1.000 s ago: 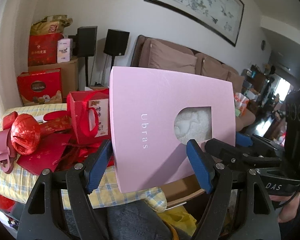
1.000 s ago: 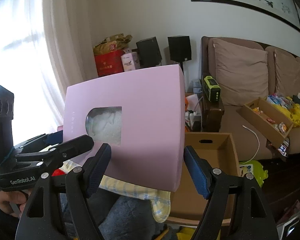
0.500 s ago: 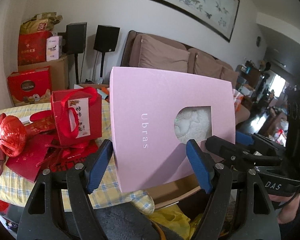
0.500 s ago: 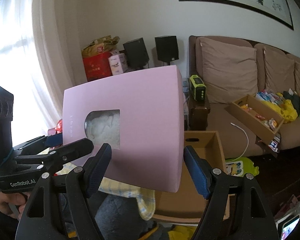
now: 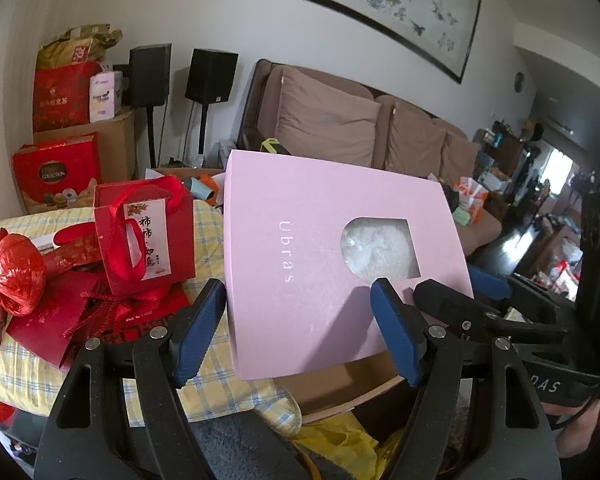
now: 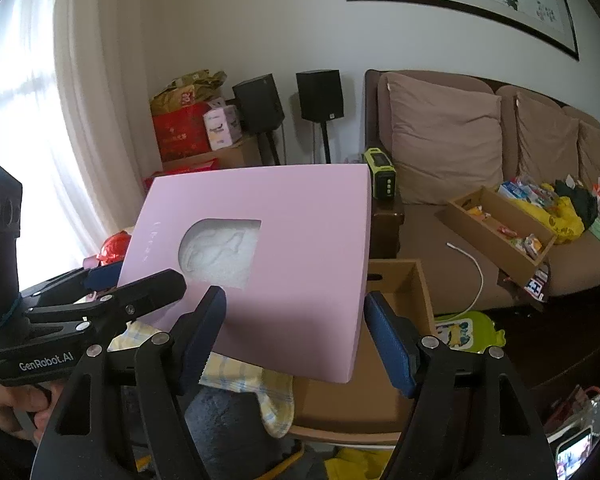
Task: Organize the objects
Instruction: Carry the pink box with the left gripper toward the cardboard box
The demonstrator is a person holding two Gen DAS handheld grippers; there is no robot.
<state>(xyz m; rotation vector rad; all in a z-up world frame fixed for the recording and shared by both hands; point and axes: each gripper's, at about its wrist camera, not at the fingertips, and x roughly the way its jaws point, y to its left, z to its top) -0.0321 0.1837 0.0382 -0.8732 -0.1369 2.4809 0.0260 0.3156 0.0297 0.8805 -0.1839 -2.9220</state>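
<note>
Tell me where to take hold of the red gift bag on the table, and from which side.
Grip the ribbon handle arching over the open top of the red gift bag, coming from above. The bag stands upright and red packets crowd its base, so its sides look harder to reach.

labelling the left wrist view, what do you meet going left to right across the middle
red ball → red gift bag → pink box → right gripper

A pale pink box (image 5: 332, 280) with white lettering; red gift bag (image 5: 144, 236); yellow-and-blue checked cloth on the tabletop (image 5: 216, 384); brown sofa (image 6: 452, 152); blue pads (image 5: 396, 332).
</note>
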